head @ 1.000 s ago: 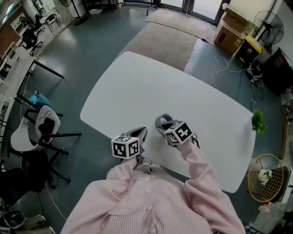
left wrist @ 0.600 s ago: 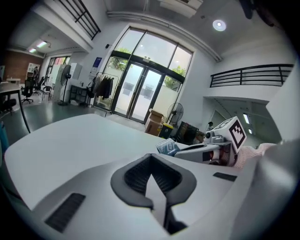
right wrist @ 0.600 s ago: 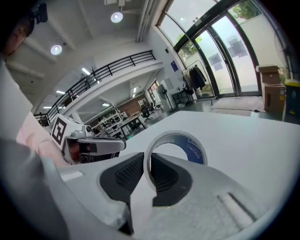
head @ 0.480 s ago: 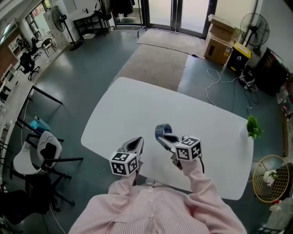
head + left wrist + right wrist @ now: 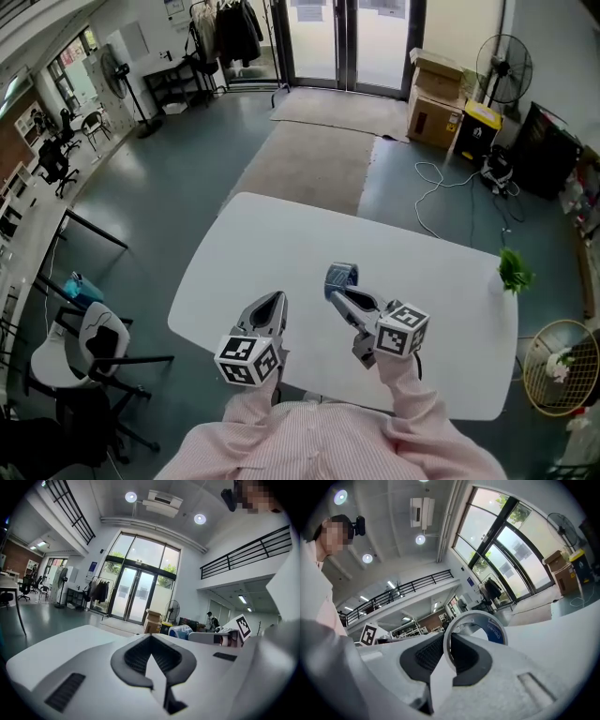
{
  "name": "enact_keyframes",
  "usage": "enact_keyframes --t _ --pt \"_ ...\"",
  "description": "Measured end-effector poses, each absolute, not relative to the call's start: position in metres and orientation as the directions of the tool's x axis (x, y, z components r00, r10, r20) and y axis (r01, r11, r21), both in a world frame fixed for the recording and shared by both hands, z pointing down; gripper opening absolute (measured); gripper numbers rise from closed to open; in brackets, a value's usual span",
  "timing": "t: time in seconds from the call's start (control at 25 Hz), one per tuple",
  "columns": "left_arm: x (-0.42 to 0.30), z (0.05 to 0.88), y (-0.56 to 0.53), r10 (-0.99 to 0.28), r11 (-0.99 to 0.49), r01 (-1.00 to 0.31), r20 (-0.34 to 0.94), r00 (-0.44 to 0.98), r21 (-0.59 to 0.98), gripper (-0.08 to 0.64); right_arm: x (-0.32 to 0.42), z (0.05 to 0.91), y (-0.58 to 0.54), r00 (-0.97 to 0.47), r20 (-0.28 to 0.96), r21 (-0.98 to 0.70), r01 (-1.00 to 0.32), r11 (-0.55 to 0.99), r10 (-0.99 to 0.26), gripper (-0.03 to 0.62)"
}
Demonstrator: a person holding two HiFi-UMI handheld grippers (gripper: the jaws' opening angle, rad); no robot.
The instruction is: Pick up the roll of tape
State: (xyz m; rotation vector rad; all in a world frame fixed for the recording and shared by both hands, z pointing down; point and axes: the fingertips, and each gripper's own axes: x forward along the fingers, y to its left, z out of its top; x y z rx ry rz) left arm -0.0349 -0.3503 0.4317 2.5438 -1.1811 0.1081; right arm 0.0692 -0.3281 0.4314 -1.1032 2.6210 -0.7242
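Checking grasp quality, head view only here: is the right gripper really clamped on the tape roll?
Observer: Yes. The right gripper view shows the right gripper pinching the tape roll by its wall, one jaw inside the ring and one outside.
Operator: Left gripper carrying anything?
Observer: No. In the left gripper view the left gripper is shut, with nothing between its jaws.

The head view looks steeply down on the bench [image 5: 272, 239]. Cameras on the left hand-held gripper [image 5: 272, 300] and right hand-held gripper [image 5: 336, 292] sit close behind their jaws, facing level; all share the far glass doors [image 5: 133, 597].
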Motion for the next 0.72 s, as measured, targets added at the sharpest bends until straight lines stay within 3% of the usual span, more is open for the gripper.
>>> enact_keyframes --t 0.36,0.72 --pt "-0.032 0.393 -0.352 -0.764 -0.609 -0.773 0.129 0.632 0.181 0.000 0.112 0.379 -0.328 -0.573 -0.138 -0.460 -0.685 0.565 -0.808 0.051" --pt "-0.036 0.365 -0.354 -0.784 -0.611 -0.782 0.047 0.619 0.126 0.002 0.142 0.348 -0.327 -0.460 -0.196 -0.388 -0.775 0.500 -0.866 0.051"
